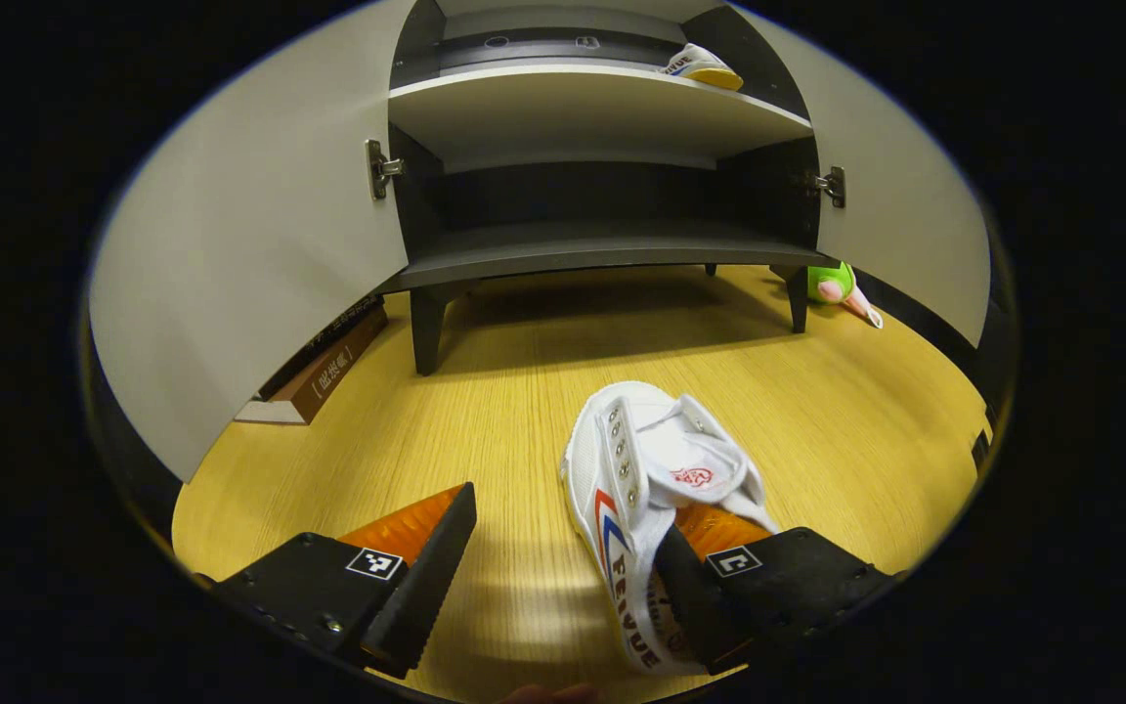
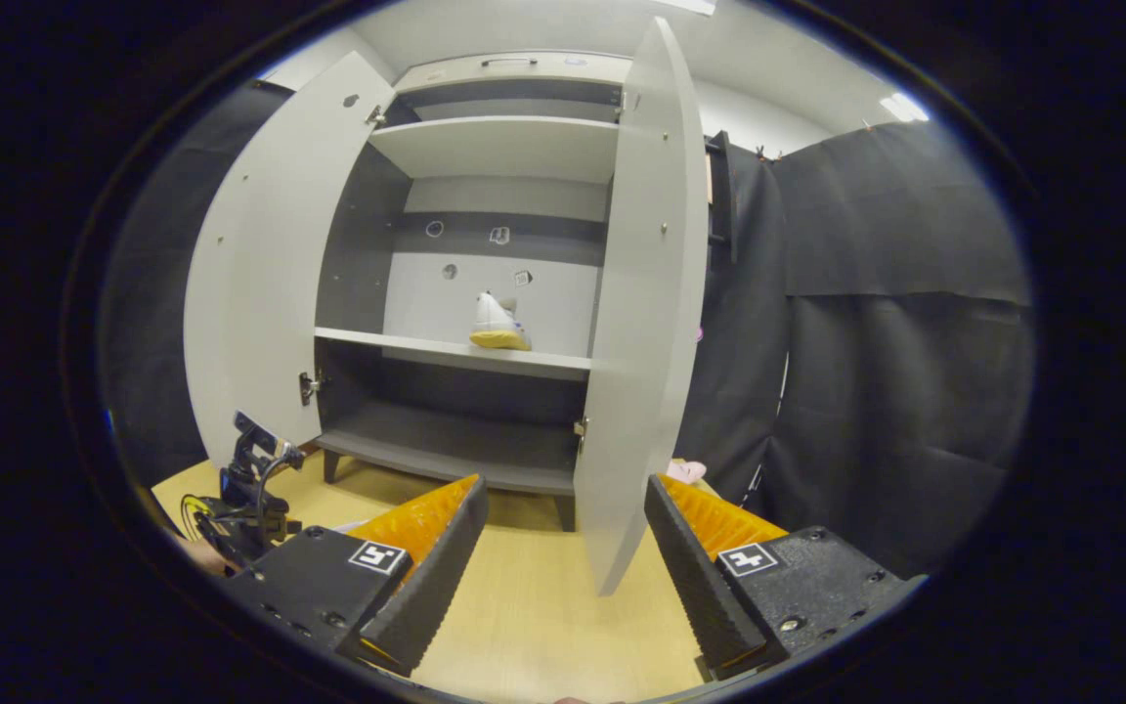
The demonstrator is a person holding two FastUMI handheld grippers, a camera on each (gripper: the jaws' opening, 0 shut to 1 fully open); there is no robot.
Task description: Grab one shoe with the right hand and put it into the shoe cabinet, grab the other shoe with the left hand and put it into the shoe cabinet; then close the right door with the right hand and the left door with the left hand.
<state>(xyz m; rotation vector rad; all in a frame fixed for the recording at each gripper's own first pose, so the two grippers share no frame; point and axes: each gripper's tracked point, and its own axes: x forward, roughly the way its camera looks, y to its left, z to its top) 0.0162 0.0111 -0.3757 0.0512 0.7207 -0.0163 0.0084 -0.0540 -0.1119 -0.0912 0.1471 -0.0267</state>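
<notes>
Below, bare floor [image 1: 524, 411] is seen between the spread fingers of the left gripper [image 1: 563, 572]; the shoe [image 1: 656, 489] lies lengthwise against its right finger. The right gripper [image 2: 563, 548] is held open before the cabinet [image 2: 485, 293].

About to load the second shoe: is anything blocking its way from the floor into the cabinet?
Nothing visible does. The white shoe lies on bare floor before the shoe cabinet; both doors stand open, and the left gripper is open at it.
</notes>
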